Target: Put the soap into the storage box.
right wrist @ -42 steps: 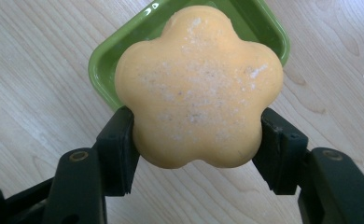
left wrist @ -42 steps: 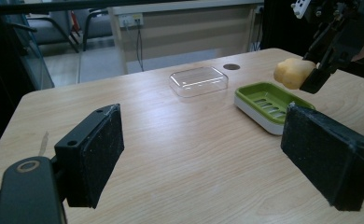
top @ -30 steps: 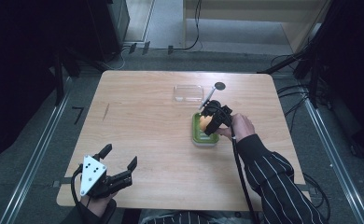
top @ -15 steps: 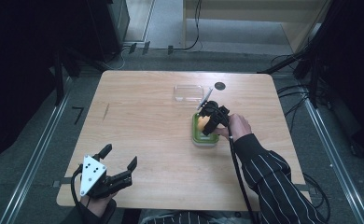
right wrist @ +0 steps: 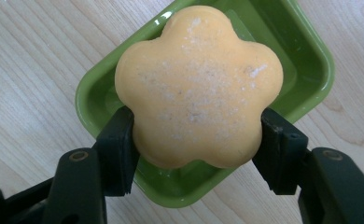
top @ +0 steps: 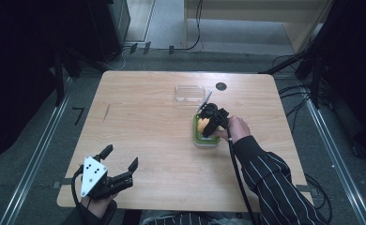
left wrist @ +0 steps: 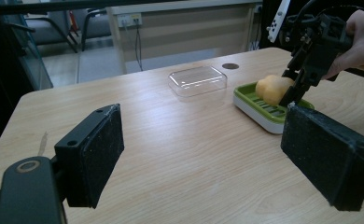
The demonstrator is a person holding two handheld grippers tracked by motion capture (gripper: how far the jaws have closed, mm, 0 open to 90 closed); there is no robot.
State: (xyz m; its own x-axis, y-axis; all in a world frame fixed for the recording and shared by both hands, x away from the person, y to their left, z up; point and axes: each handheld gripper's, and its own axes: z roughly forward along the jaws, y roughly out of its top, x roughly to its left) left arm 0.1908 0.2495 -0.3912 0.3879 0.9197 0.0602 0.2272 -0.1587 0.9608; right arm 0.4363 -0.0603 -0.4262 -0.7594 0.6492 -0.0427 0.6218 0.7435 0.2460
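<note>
Right now the right gripper has its two jaws squeezed tight on the sides of the orange flower soap, just above the green soap dish, with the clear lid farther off and the left gripper wide open, holding nothing.

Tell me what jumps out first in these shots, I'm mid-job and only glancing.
The flower-shaped orange soap, clamped between the right gripper jaws just over the green soap dish at the table's right-middle. Behind the dish lies a clear plastic lid on the wooden table. The left gripper sits open at the near left edge, holding nothing.
</note>
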